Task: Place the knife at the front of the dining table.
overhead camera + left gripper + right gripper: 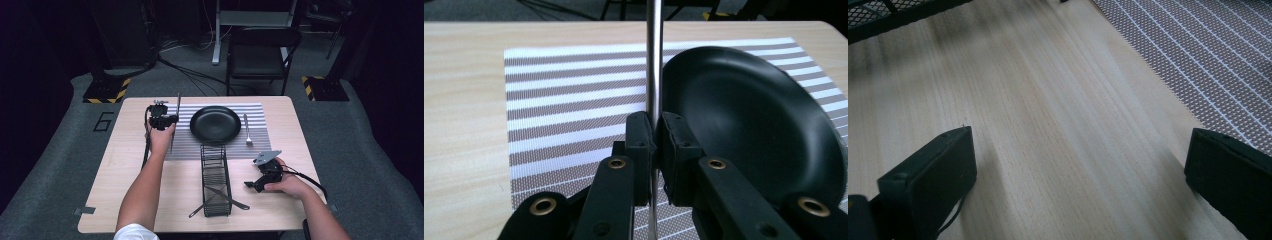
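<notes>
Placement of cutlery at a table setting is the step in hand. On the bench lies a striped mat with a black plate at its middle and a fork on the mat just right of the plate. The left gripper is clenched on a slim metal utensil, most likely a knife, though the blade end cannot be made out. In the left gripper view the utensil's shaft runs straight up from between the closed jaws, over the mat and just beside the plate's left rim. The utensil therefore hangs above the left part of the mat, close to the plate and not yet laid down. The right gripper rests low near the bench, right of a wire basket that holds more utensils; the right gripper view shows its jaws released and wide apart over bare wood, grasping nothing. The next move calls for lowering the utensil until it lies flat on the mat, parallel to the plate's edge and clear of the rim, and only then letting the jaws part. Risk, as judged: a tilted shaft could strike the plate or roll off the mat.
</notes>
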The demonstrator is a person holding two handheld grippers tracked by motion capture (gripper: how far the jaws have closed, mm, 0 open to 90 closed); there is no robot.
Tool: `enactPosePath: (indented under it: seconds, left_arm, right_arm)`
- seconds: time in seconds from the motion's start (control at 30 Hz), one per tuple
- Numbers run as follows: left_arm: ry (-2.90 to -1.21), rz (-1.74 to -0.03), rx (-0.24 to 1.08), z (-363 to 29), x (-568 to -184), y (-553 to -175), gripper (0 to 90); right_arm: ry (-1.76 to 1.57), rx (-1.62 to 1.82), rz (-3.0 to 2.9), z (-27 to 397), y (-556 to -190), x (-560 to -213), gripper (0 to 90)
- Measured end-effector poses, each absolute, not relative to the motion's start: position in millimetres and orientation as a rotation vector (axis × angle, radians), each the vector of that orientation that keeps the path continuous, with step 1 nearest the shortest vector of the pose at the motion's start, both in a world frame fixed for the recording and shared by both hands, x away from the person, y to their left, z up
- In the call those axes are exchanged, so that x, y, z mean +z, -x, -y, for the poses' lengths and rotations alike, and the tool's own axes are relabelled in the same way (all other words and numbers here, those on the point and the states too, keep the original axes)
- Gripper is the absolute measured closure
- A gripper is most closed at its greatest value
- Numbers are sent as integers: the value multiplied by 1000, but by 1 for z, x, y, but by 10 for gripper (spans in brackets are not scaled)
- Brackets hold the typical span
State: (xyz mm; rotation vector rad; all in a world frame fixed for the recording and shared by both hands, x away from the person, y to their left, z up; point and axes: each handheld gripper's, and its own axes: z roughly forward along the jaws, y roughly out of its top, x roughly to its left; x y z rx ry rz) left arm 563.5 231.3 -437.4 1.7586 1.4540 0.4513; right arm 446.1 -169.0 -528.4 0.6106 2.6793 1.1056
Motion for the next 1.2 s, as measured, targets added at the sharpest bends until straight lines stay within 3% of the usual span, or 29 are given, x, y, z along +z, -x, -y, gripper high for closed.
enactPosePath:
  seconds: [0.77,1.2]
  left_arm:
    - [-1629,-1627,567,-221,-474,-577,825]
    - [-1580,-1689,567,-216,-502,-588,825]
  right_arm:
    - [-613,1106,-2681,169,-446,-528,0]
    - [-612,1107,-2682,169,-446,-528,0]
